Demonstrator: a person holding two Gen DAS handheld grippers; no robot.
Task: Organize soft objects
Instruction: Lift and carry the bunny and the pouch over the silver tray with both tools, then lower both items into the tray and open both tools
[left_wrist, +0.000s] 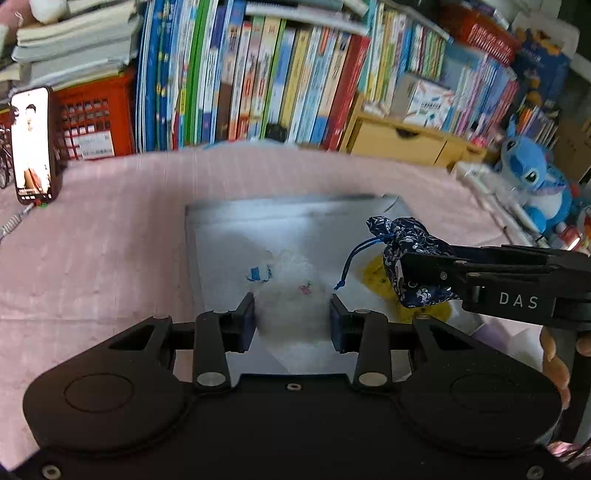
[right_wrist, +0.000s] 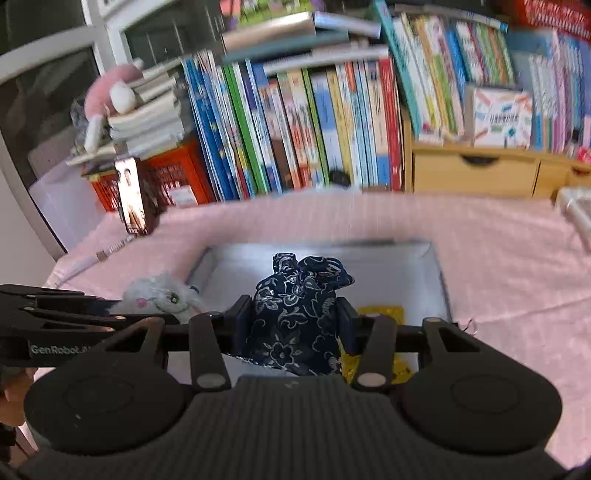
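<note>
while the left gripper (left_wrist: 292, 317) clamps a white plush toy (left_wrist: 291, 295), the right gripper's (right_wrist: 294, 317) jaws grip a navy pouch (right_wrist: 295, 314)

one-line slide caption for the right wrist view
Right gripper holds a navy floral drawstring pouch over a grey tray, beside the left gripper's white plush toy.

Pink cloth (left_wrist: 110, 240), upright books (left_wrist: 258, 81), propped phone (left_wrist: 31, 144), orange crate (left_wrist: 94, 118), wooden drawers (right_wrist: 476, 170)
</note>
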